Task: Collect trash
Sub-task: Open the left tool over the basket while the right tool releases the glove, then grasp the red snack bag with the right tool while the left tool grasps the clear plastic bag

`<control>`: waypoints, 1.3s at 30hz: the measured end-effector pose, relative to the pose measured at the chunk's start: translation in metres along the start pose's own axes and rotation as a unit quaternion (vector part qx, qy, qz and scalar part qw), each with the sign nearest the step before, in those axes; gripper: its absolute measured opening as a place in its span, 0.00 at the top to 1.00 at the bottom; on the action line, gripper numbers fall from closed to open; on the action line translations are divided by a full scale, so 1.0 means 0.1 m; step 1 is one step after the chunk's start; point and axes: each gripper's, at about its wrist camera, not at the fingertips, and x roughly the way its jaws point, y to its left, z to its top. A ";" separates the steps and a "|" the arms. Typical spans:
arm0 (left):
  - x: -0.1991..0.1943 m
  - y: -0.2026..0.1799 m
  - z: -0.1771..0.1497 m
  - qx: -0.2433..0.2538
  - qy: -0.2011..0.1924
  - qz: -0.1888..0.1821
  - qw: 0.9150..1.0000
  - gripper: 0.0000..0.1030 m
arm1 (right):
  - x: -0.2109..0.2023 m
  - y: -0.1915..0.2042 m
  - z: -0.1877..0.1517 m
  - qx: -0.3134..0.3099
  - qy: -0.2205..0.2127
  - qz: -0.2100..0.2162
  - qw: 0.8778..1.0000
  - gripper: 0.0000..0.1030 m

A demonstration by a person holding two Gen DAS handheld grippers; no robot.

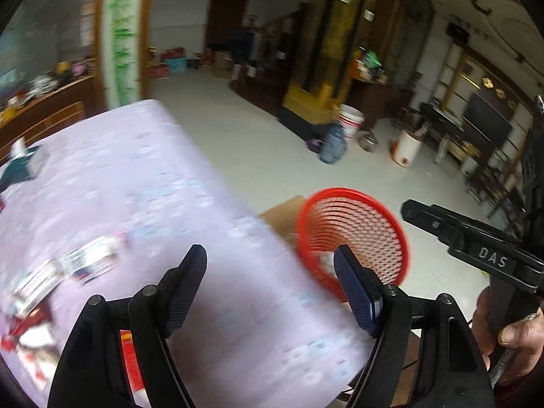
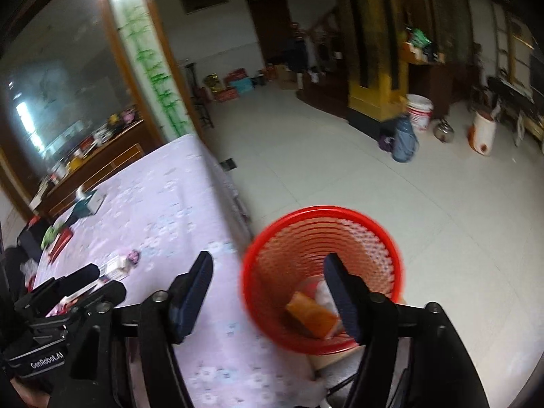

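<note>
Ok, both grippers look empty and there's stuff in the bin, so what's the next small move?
Probably swing the open left gripper back left toward the wrappers on the table. The red basket already holds an orange packet, and the right gripper is open above it, empty.

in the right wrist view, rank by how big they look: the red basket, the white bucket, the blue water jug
1. red basket, largest, though it is nearest the camera.
2. and 3. white bucket and blue water jug look alike; unranked.
</note>
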 end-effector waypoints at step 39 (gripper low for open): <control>-1.70 3.72 -1.43 -0.211 0.051 0.200 0.956 0.23 | 1.41 1.89 -1.23 -0.036 0.263 0.118 0.957 0.95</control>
